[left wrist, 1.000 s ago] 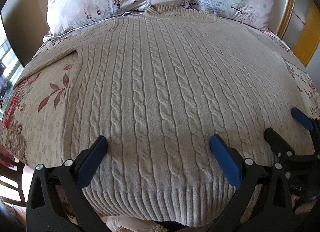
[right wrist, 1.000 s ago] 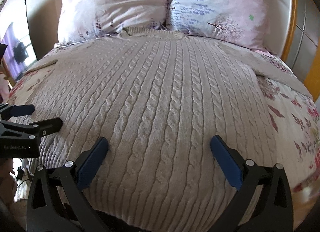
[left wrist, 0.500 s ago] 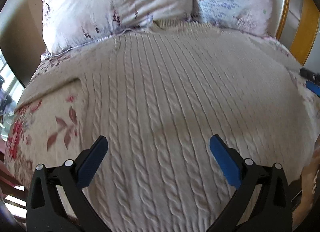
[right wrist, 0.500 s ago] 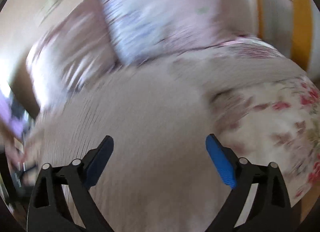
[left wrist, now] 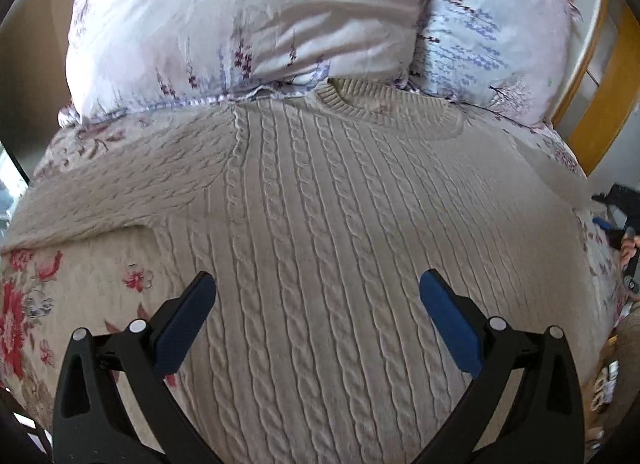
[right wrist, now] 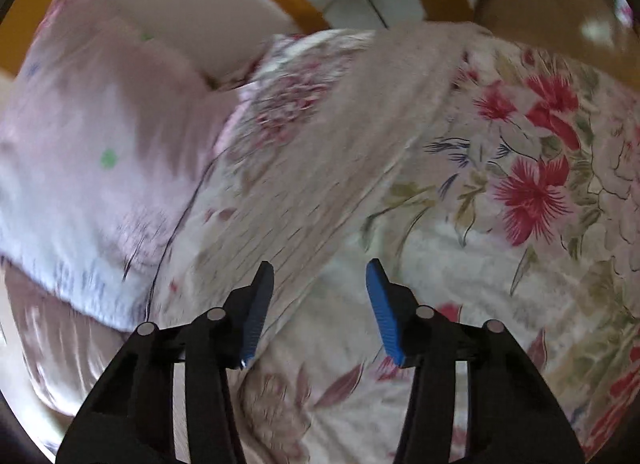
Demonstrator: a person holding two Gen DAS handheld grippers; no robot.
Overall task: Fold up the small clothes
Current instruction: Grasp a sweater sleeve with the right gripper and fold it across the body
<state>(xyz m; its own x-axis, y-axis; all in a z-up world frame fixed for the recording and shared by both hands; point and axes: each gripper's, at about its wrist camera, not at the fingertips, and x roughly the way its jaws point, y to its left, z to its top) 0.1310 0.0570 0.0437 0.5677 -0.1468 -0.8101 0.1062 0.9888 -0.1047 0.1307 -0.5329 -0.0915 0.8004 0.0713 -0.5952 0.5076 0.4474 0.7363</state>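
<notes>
A beige cable-knit sweater point(left wrist: 320, 232) lies flat on the bed, collar toward the pillows, its left sleeve point(left wrist: 112, 188) stretched out to the left. My left gripper point(left wrist: 316, 292) is open and empty above the sweater's body. My right gripper point(right wrist: 320, 284) is open, narrower than before, and empty, just above the sweater's right sleeve point(right wrist: 340, 152), which runs diagonally across the floral cover. The right wrist view is blurred. The right gripper also shows at the right edge of the left wrist view point(left wrist: 618, 208).
Two floral pillows point(left wrist: 240, 24) point(left wrist: 492, 36) lie against the headboard behind the collar. A pink pillow point(right wrist: 92, 136) lies left of the right sleeve. A floral bedcover point(right wrist: 520, 184) lies under everything. A wooden bed frame point(left wrist: 600, 96) stands at the right.
My left gripper moved forward from the hem toward the collar. My right gripper swung right, off the sweater's body to the right sleeve, and its jaws narrowed.
</notes>
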